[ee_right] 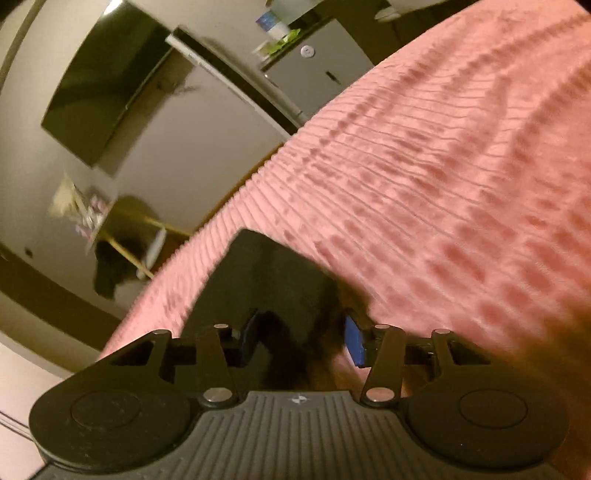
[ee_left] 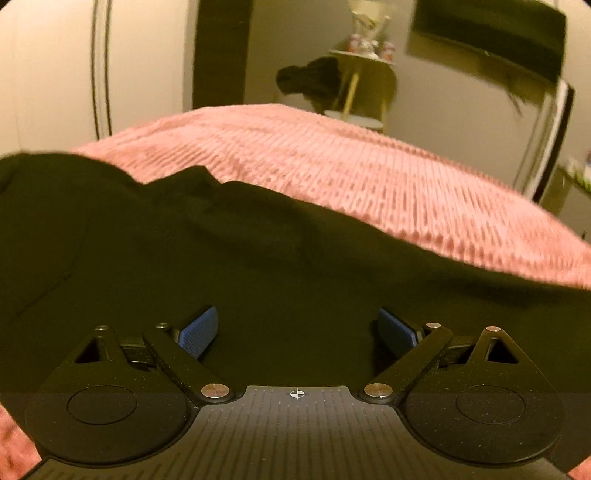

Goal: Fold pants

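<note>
We see the left gripper [ee_left: 297, 328] with jaws wide apart, hovering over the black pants [ee_left: 229, 251], nothing between its 2 blue pads [ee_left: 197, 330]. Pants lie on the pink ribbed blanket [ee_left: 369, 173], which runs from 12 to 3 o'clock. Right gripper [ee_right: 301, 341]: jaws partly closed, dark cloth of the pants [ee_right: 266, 280] between them; actual pinch we can't tell. Side table [ee_left: 364, 74] at 12 o'clock.

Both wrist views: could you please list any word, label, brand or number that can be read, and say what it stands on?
None can be read.
White strip beside the dark panel: a faint line of print, too blurred to read.
Blue-and-white container on the grey cabinet: its pattern is too blurred to read.
</note>
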Tool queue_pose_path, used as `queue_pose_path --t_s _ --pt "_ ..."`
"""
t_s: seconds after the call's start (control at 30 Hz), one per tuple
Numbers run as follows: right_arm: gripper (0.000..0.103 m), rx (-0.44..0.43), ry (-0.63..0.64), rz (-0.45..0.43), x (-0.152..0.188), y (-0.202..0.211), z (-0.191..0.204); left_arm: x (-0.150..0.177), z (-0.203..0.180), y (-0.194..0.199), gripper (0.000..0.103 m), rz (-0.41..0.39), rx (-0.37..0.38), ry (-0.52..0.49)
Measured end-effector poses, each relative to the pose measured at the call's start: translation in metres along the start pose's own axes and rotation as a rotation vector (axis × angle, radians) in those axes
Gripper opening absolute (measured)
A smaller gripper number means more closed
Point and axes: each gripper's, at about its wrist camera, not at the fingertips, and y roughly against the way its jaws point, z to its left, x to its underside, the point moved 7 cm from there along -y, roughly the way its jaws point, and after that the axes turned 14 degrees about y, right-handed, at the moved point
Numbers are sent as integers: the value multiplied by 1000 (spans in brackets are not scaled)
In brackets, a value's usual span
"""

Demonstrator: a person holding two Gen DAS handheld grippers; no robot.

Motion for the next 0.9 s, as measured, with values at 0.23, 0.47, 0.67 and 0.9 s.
queue_pose_path --t_s 0.23,0.47,0.67,0.9 --pt "24 12 81 -47 -1 4 8 -11 -2 -3 80 26 45 54" --pt "38 -66 -73 -5 4 -11 -4 -13 -15 -23 83 21 3 -14" --pt "14 -98 -80 -76 -2 3 4 -14 -13 -22 88 34 5 -10" --pt "31 -124 -174 24 17 -18 2 -13 -9 -10 95 91 4 17"
